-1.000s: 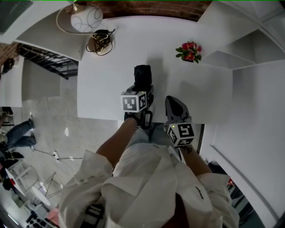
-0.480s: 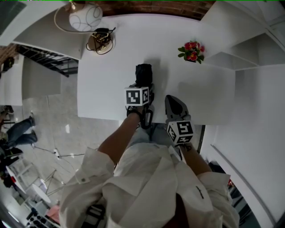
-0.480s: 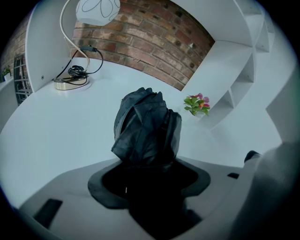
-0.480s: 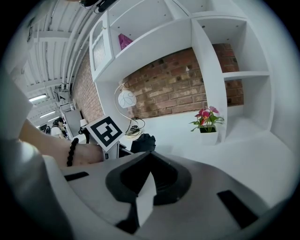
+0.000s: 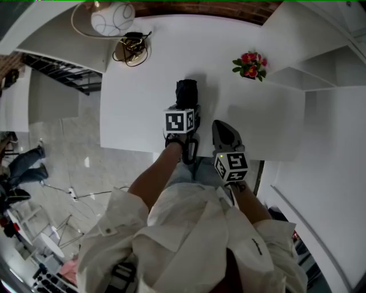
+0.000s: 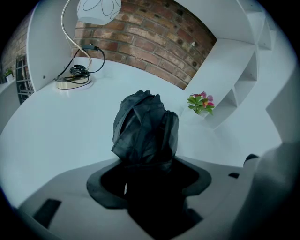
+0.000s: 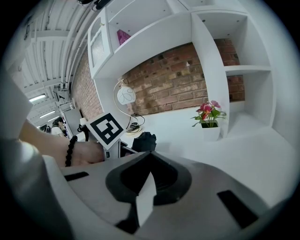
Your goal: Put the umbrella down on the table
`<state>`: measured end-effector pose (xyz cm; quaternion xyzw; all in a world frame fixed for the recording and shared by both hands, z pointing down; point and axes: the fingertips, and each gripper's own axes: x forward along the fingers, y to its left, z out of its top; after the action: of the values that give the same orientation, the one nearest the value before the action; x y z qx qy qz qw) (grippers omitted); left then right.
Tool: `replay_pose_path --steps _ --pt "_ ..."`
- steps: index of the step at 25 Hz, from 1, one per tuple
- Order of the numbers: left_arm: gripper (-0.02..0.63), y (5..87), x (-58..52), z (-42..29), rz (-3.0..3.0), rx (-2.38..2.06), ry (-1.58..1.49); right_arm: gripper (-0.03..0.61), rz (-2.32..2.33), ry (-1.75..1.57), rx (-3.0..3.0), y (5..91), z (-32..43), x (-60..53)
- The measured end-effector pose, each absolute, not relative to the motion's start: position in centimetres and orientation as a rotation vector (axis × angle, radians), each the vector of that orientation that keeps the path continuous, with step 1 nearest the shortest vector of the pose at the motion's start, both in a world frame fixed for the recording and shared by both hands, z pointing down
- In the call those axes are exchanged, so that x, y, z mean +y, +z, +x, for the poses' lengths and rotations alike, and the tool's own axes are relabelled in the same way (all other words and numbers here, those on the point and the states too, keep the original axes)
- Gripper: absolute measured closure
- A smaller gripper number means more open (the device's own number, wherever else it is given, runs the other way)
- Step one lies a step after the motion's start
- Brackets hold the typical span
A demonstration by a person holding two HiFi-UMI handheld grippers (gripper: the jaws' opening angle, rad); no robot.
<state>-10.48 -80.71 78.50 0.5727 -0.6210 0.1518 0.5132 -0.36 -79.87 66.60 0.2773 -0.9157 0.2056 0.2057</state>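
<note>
Left tongs, jaws just opening, loosely straddle the folded black fabric umbrella, which projects toward twelve o'clock over the white surface. Right tongs are clenched and empty, at the umbrella's four o'clock.

This looks like a home-style corner set up inside a larger office or studio. A plain white table stands against a red brick wall, framed by built-in white shelves that are mostly bare. On the table are a lamp with a round patterned shade on a curved stem and a small pot of pink flowers, the kind of decoration a living room has. Beside the corner the room opens onto a pale tiled floor with a cable trailing across it and a seated person's legs at the edge. Overhead runs a bare ribbed ceiling with strip lights, as in a workplace.
</note>
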Motion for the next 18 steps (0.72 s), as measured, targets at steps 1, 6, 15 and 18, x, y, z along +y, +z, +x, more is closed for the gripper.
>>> replay_pose_path --steps 1,6,15,18 --pt "0.316 78.6 -80.7 -10.5 1.372 -1.496 0.369 0.560 0.776 0.575 -2.552 66.6 -0.3 -79.8" --pt "0.307 79.1 -80.8 -10.8 1.341 -1.502 0.400 0.560 0.780 0.573 -2.558 66.2 -0.2 -79.7" --pt "0.284 78.3 -80.4 -10.8 1.343 -1.496 0.396 0.560 0.805 0.557 -2.575 64.7 0.7 -79.9" --pt "0.281 77.0 -80.1 -11.1 1.370 -1.504 0.389 0.560 0.815 0.548 -2.585 63.9 1.0 -80.0"
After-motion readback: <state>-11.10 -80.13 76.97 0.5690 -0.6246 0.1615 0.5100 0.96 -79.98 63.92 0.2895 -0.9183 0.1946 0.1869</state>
